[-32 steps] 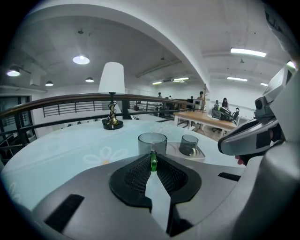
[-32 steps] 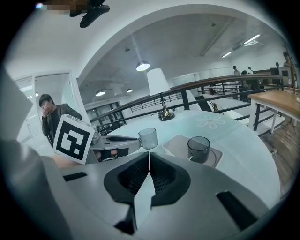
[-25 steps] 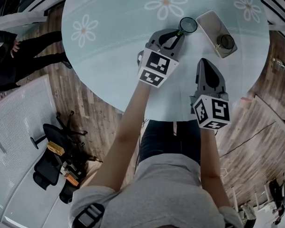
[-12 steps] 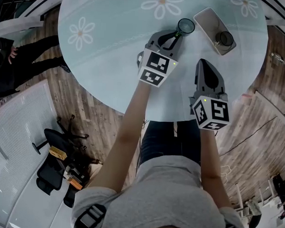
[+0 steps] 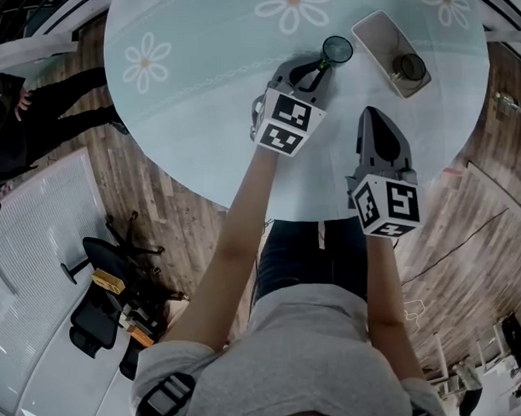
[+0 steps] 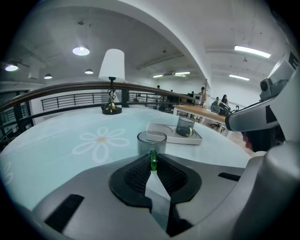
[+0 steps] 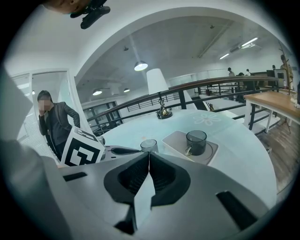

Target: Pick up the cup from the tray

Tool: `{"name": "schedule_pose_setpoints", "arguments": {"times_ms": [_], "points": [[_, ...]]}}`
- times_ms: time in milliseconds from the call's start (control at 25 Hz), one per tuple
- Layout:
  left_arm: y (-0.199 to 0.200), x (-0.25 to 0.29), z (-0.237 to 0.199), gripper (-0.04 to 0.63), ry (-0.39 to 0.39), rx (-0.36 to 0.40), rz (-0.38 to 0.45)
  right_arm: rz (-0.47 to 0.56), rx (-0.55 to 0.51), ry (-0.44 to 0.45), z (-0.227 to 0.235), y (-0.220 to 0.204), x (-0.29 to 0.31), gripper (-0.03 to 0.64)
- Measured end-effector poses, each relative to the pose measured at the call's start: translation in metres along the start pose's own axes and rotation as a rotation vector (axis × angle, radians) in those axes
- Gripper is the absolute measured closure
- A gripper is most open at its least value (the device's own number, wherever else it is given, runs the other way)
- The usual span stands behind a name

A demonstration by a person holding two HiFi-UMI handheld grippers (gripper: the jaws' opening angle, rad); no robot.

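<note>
left gripper [image 6: 151, 161]: pinching cup [image 6: 151, 142] by its thin green handle [image 6: 153, 160], cup just past the tips
tray [image 6: 159, 131]: ahead-right of it, another cup [image 6: 185, 126] on it
right gripper [image 7: 148, 157]: pressed together, empty
handling: looks like glass, so light, stiff, slick, breakable; handle's the spot imo

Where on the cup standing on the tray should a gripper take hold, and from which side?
Grip the cup by its small handle, not the wide, smooth glass wall. The cup stands upright on the tray with the handle jutting toward the person, so the right gripper, once opened, could likely come in from that near side, one jaw either side of the loop.
</note>
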State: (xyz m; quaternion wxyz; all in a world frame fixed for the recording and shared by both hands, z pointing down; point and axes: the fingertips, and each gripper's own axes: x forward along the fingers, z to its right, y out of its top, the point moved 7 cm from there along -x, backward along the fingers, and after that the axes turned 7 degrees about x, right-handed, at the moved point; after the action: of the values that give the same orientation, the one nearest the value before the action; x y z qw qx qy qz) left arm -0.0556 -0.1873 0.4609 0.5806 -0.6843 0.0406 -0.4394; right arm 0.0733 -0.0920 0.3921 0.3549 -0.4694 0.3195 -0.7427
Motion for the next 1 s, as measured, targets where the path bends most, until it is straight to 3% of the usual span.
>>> {"name": "schedule_pose_setpoints", "arguments": {"times_ms": [440, 1000], "points": [[-0.005, 0.002, 0.007, 0.548, 0.026, 0.065, -0.035, 0.001, 0.004, -0.012, 0.006, -0.002, -0.006, 0.607], [0.01, -0.024, 0.0, 0.505, 0.097, -0.008, 0.072, 0.018, 0.016, -0.011, 0.01, 0.003, -0.011, 0.607]]}}
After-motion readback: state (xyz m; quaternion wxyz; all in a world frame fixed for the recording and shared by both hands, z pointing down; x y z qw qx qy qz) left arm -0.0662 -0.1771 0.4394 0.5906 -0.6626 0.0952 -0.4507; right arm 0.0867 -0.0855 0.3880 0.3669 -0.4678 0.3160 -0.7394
